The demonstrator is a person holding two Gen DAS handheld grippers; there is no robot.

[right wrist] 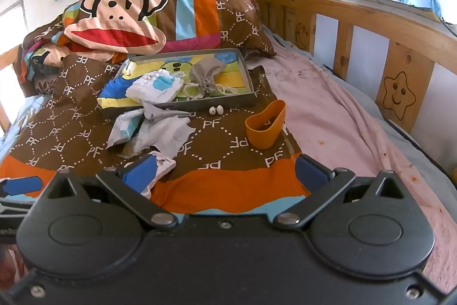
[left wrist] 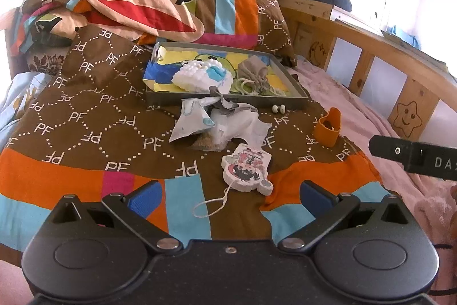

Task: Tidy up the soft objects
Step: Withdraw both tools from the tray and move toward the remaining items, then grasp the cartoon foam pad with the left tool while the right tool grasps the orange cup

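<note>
A grey tray (left wrist: 297,89) (right wrist: 248,76) on the bed holds a white and blue plush pouch (left wrist: 202,76) (right wrist: 155,87) and a grey drawstring bag (left wrist: 252,70) (right wrist: 207,73). In front of it lies a heap of white and grey cloths (left wrist: 220,122) (right wrist: 154,130). A flat cartoon plush charm (left wrist: 247,169) with a cord lies just ahead of my open, empty left gripper (left wrist: 228,199). My right gripper (right wrist: 225,172) is open and empty, with an orange soft cup (right wrist: 265,125) (left wrist: 328,127) ahead of it. The charm (right wrist: 162,165) is partly hidden by its left finger.
Two small white beads (left wrist: 279,109) (right wrist: 216,110) lie by the tray's front. A monkey-print pillow and quilt (left wrist: 148,5) are piled behind. A wooden bed rail (right wrist: 394,47) runs along the right, beside a pink sheet (right wrist: 328,119).
</note>
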